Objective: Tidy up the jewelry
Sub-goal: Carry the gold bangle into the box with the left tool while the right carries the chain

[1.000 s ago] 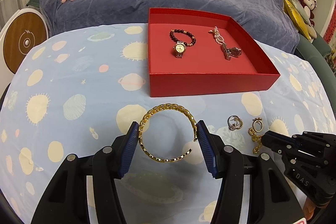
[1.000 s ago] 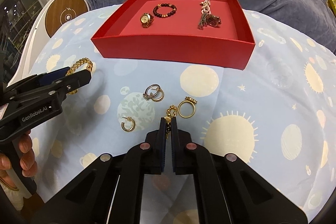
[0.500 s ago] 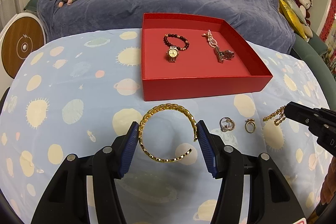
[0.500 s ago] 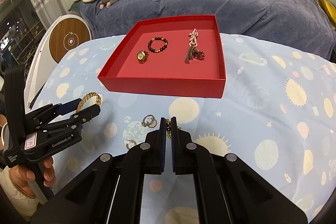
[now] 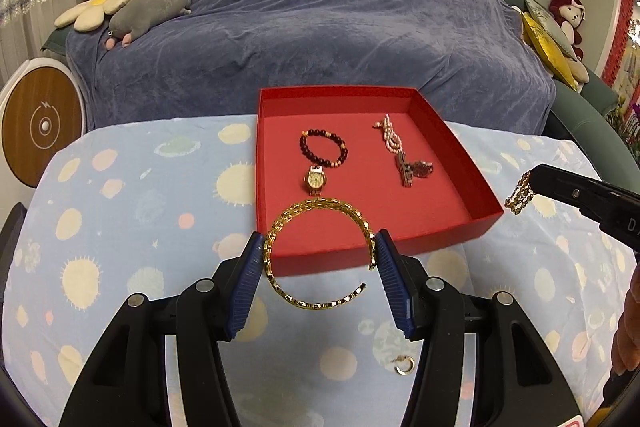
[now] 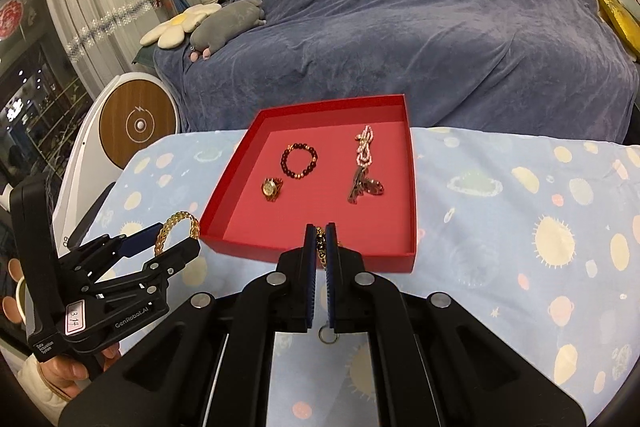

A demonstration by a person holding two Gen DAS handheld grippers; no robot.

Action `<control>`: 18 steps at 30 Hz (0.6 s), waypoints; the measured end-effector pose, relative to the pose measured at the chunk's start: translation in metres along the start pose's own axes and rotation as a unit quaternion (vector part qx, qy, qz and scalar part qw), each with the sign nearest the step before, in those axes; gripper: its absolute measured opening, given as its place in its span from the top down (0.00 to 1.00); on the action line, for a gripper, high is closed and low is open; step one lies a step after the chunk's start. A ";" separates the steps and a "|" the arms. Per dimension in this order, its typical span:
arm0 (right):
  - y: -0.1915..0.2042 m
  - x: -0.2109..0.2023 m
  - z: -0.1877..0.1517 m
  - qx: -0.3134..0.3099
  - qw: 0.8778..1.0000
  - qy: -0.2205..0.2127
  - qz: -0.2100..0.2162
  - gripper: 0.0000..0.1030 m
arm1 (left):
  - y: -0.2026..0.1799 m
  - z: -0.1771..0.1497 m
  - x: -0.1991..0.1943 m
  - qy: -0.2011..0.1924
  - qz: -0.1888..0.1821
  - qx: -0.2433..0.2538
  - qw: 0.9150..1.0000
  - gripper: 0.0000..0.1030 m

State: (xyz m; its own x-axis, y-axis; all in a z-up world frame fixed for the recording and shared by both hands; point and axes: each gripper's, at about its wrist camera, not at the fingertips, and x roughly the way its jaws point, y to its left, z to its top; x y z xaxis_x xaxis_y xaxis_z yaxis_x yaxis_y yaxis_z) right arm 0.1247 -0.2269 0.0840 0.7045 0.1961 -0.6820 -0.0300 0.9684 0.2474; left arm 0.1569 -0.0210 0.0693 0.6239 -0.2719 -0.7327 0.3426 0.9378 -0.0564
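My left gripper [image 5: 320, 259] is shut on a gold bangle [image 5: 316, 207], held above the near-left edge of the red tray [image 5: 460, 151]. It also shows in the right wrist view [image 6: 176, 239] with the bangle [image 6: 178, 223]. My right gripper [image 6: 320, 239] is shut on a gold chain earring [image 6: 320, 241] above the tray's [image 6: 412, 187] near wall. In the left wrist view the earring [image 5: 520, 197] hangs from its tip. The tray holds a dark bead bracelet [image 5: 324, 149], a small gold watch [image 5: 316, 181] and a pink bead piece [image 5: 396, 151].
A gold hoop earring [image 5: 404, 365] and a ring [image 6: 328, 335] lie on the blue planet-print cloth [image 5: 140, 211] near me. A sofa under a blue-grey cover [image 5: 312, 27] stands behind the table. A round wooden-faced device [image 6: 138, 125] stands at left.
Both grippers have risen and moved forward toward the red tray, carrying the bangle and the chain earring. The loose rings on the cloth have dropped out of the left wrist view.
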 end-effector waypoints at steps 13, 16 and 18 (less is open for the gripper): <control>-0.006 0.071 0.010 -0.012 0.999 0.035 -0.018 0.97 | -0.007 0.026 0.071 0.018 0.018 -0.002 1.000 0.48; -0.009 0.084 0.005 -0.015 0.999 0.048 -0.022 0.97 | -0.006 0.020 0.084 0.032 0.017 -0.007 0.999 0.48; -0.011 0.088 0.002 -0.015 0.998 0.050 -0.026 0.96 | -0.005 0.018 0.088 0.036 0.019 -0.005 0.999 0.47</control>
State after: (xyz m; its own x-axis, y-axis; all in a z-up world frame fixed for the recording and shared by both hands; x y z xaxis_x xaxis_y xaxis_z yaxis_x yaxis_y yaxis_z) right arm 0.1887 -0.2202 0.0232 0.6320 0.1587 -0.7586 -0.0179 0.9816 0.1903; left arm 0.2228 -0.0539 0.0173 0.5838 -0.2198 -0.7816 0.3115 0.9496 -0.0344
